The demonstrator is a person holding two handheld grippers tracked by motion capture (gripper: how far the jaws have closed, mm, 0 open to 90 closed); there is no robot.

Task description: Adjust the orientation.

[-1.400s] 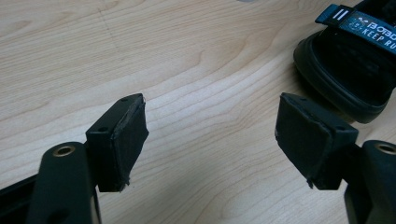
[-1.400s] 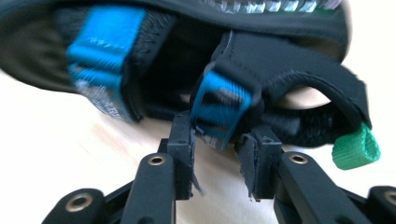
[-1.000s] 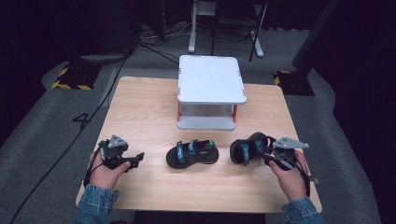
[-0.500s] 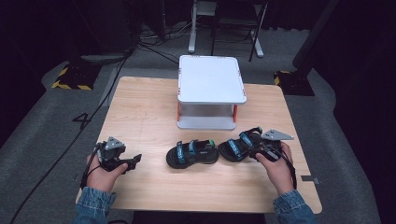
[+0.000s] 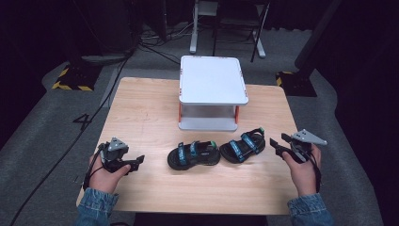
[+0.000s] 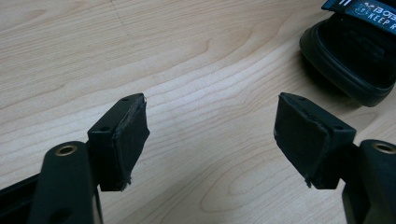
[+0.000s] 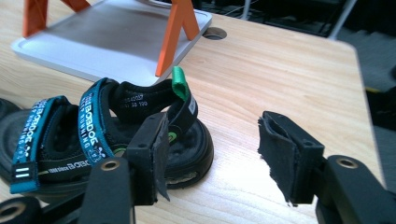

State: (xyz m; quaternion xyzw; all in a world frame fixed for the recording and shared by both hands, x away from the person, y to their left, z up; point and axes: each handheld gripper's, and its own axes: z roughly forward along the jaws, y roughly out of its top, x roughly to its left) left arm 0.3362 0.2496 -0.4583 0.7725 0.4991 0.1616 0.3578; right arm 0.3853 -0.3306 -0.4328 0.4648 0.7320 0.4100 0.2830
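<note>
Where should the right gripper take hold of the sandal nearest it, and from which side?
Probably at the heel strap of the right-hand sandal, where the green pull tab stands up. That end faces the right gripper, so come in level from the right, one open jaw either side of the strap; it rises clear of the sole.

— What do we see of the person and the tools we carry?

— We wear blue denim sleeves (image 5: 96,207), cuffs ending at the wrists. Each hand holds a black gripper. The left gripper (image 5: 133,161) and the right gripper (image 5: 276,147) each carry a grey three-cornered plate (image 5: 116,144) on top, and a thin black cable (image 5: 88,170) loops from the left one.

— And up close?

— Each jaw is a flat black bar with a brass-ringed hole, ending in a blocky black pad (image 6: 122,140) with small screw holes. The pad (image 7: 280,156) facings look worn, with frayed edges.
</note>
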